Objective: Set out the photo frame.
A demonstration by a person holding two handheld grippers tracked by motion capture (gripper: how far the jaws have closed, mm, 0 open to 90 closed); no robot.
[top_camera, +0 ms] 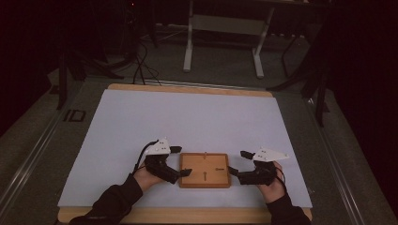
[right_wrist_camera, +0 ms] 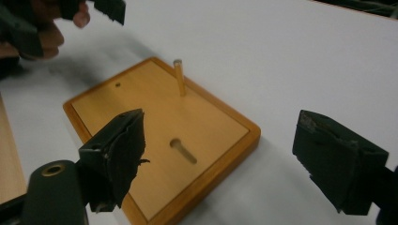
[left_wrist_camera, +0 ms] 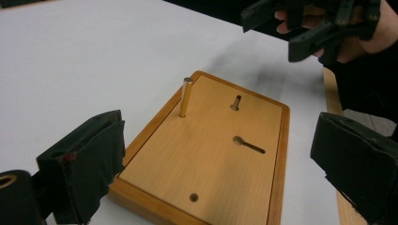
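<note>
The only legible marking was "ID", in dark letters on the grey floor strip (top_camera: 74, 115) just left of the table's far left corner in the high view. The wooden board (top_camera: 204, 170), the white table cover (top_camera: 187, 122) and both grippers bore no lettering, label or number that could be read.

Board: flat rectangular wooden board (top_camera: 204, 170) lies on the white sheet (top_camera: 187, 122), near its front edge.
Peg: thin upright metal peg (left_wrist_camera: 186, 96) stands on the board, at its far edge.
Grippers: left gripper (top_camera: 184, 161) just left of board; right gripper (top_camera: 233, 163) just right.
</note>
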